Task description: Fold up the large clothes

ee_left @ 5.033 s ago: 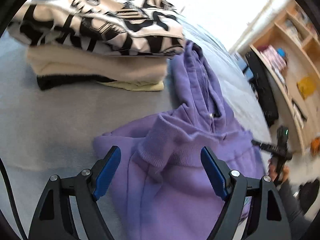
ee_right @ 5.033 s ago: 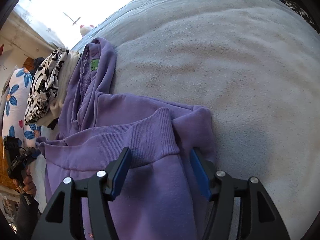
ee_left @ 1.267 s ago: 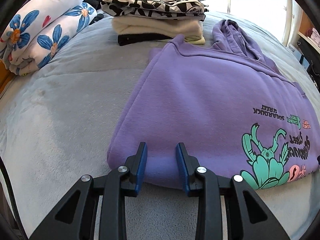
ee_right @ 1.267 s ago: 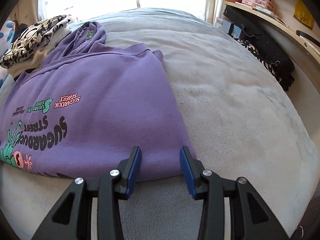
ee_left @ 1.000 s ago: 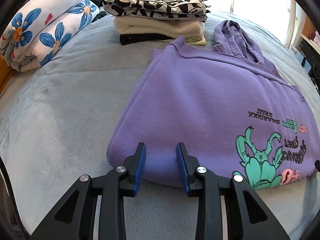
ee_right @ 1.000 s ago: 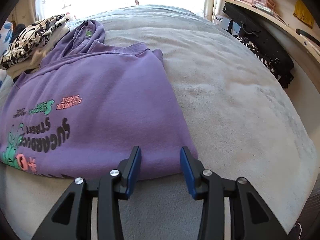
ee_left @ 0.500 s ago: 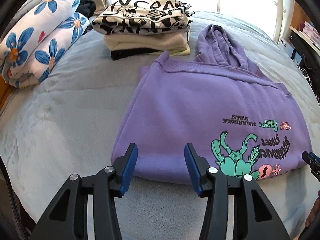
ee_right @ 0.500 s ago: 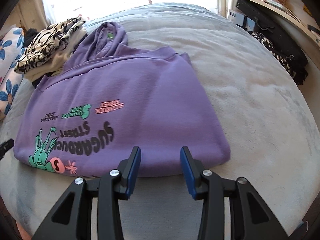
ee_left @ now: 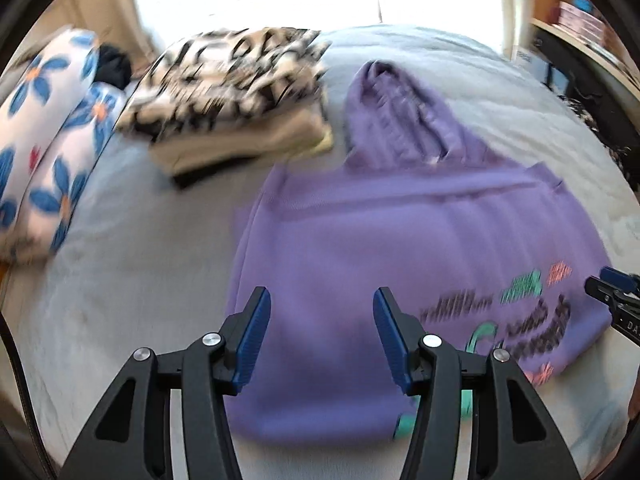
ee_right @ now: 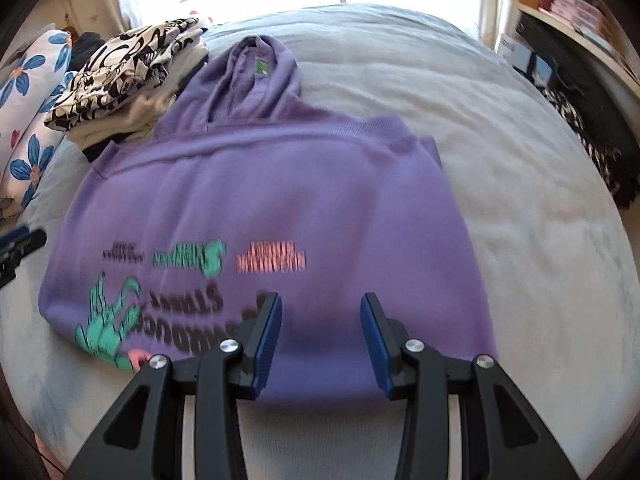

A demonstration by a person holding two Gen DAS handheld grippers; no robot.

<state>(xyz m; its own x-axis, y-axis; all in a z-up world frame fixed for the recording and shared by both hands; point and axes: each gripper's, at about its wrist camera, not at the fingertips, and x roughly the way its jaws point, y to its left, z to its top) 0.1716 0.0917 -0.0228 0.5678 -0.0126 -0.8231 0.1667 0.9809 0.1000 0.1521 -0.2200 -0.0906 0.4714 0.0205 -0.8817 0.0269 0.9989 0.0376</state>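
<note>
Purple hoodie (ee_right: 304, 200) folded flat on the grey bed (ee_right: 540, 208), both tongs above its near edge.

The hoodie lies print side up, its hood (ee_right: 256, 76) pointing away toward the bright window, with green, pink and black lettering near the front fold. The left tongs (ee_left: 322, 332) are spread wide with nothing between the blue pads, hovering over the hoodie's near left part. The right tongs (ee_right: 320, 332) are also parted and empty, over the near right part of the garment. Just beyond the hoodie's far left corner sits a stack of folded clothes (ee_left: 236, 108), topped by a black-and-white patterned piece. A blue-flowered pillow (ee_left: 52, 136) lies further left. Wooden shelving (ee_right: 576, 4) stands to the right of the bed.
</note>
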